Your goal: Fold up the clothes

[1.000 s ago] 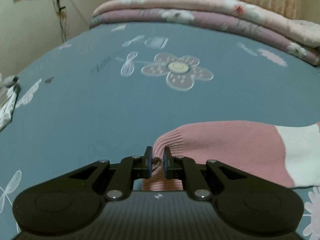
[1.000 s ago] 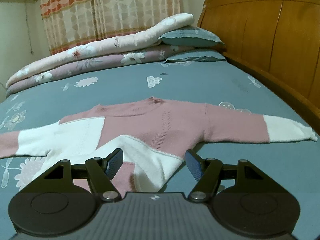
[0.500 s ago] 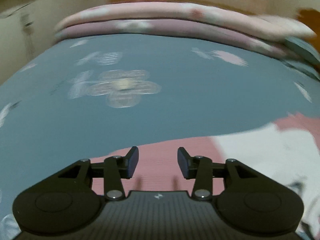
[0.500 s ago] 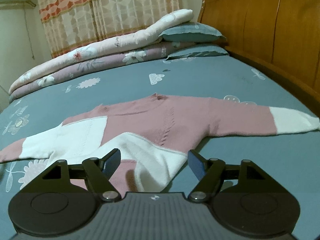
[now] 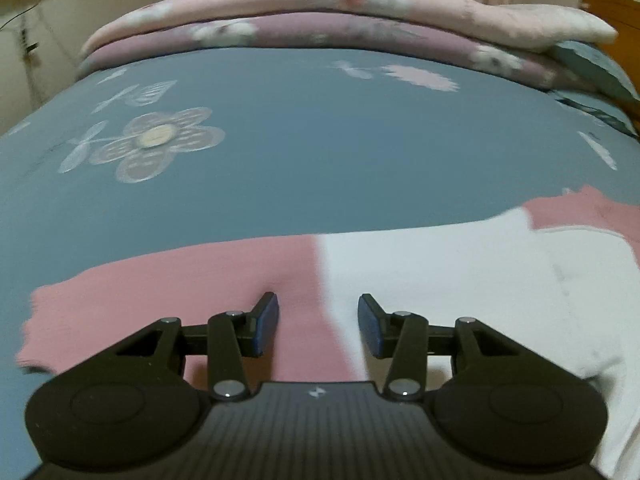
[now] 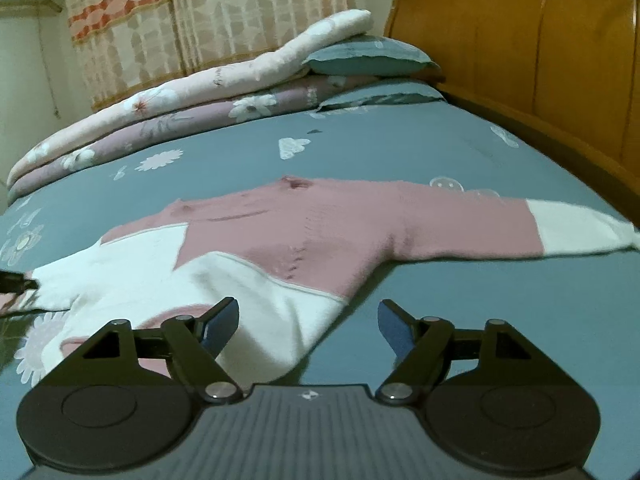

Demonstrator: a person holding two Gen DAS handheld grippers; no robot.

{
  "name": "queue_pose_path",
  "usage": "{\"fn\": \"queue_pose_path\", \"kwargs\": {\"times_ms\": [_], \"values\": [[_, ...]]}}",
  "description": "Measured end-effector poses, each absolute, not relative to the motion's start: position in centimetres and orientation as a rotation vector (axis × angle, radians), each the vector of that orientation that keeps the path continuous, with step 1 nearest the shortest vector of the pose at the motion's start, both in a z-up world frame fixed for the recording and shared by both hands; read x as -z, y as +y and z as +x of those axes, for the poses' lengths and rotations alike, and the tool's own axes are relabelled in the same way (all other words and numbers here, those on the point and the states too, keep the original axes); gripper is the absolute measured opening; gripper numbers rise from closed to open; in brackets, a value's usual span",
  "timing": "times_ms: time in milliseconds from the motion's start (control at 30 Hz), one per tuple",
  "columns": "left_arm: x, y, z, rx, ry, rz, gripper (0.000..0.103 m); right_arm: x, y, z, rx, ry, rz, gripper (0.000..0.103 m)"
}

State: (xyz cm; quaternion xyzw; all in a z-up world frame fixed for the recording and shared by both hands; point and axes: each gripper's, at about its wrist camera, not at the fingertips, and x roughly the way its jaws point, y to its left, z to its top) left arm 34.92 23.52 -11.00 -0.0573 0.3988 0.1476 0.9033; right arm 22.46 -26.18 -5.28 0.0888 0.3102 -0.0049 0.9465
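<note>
A pink and white knit sweater [image 6: 320,224] lies flat on the blue flowered bed sheet [image 6: 460,304], sleeves spread to both sides. In the left wrist view its left sleeve [image 5: 200,276] runs across, pink at the cuff and white further right. My left gripper [image 5: 318,320] hovers just above that sleeve at the colour seam; its jaws are opening and grip nothing. My right gripper [image 6: 308,320] hangs over the sweater's white lower right corner [image 6: 280,312], jaws opening wide, nothing pressed between them. Its left finger is over fabric, its right over sheet.
Folded pink and mauve quilts [image 6: 160,116] lie along the far side of the bed, with blue pillows [image 6: 368,56] beside them. A wooden headboard [image 6: 540,60] runs along the right. A patterned curtain [image 6: 200,20] hangs behind. Bare sheet [image 5: 320,140] stretches beyond the sleeve.
My left gripper let go of the pink cuff, opened, and slid right along the sleeve to the pink-white seam. The right gripper sank slightly toward the hem and opened wider.
</note>
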Motion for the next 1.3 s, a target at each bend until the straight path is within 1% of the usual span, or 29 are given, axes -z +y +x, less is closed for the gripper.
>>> {"fn": "queue_pose_path", "kwargs": {"times_ms": [100, 167, 200, 400, 567, 733, 800, 933, 1033, 1133, 1300], "values": [[10.4, 24.6, 34.4, -0.365, 0.871, -0.157, 0.046, 6.5, -27.1, 22.6, 0.019, 0.642, 0.232, 0.081], [9.6, 24.1, 34.5, -0.375, 0.892, -0.173, 0.042, 7.1, -27.6, 22.7, 0.017, 0.648, 0.274, 0.081], [9.1, 23.1, 34.7, -0.353, 0.887, -0.175, 0.042, 7.3, -27.7, 22.7, 0.017, 0.651, 0.28, 0.081], [7.2, 13.9, 37.7, -0.008, 0.8, -0.252, 0.046, 7.8, -28.2, 22.3, 0.025, 0.654, 0.272, 0.081], [8.8, 6.4, 42.5, 0.118, 0.787, -0.174, 0.048, 7.8, -28.7, 22.0, 0.022, 0.655, 0.259, 0.081], [12.1, 4.7, 45.7, 0.029, 0.815, -0.173, 0.048, 8.3, -29.3, 21.8, 0.004, 0.669, 0.253, 0.082], [12.1, 4.8, 46.4, 0.009, 0.804, -0.159, 0.048, 8.5, -29.6, 21.7, 0.001, 0.674, 0.254, 0.082], [11.3, 4.7, 47.8, -0.045, 0.84, -0.144, 0.047, 8.9, -30.2, 21.3, -0.004, 0.68, 0.293, 0.082], [10.1, 4.4, 46.5, -0.045, 0.834, -0.148, 0.046, 8.7, -30.0, 20.8, -0.023, 0.681, 0.317, 0.082], [8.6, 3.7, 43.1, 0.025, 0.819, -0.139, 0.047, 7.9, -29.5, 20.0, -0.06, 0.674, 0.314, 0.082], [6.6, 2.0, 35.8, 0.136, 0.798, -0.092, 0.051, 6.5, -28.0, 18.5, -0.13, 0.674, 0.297, 0.084]]}}
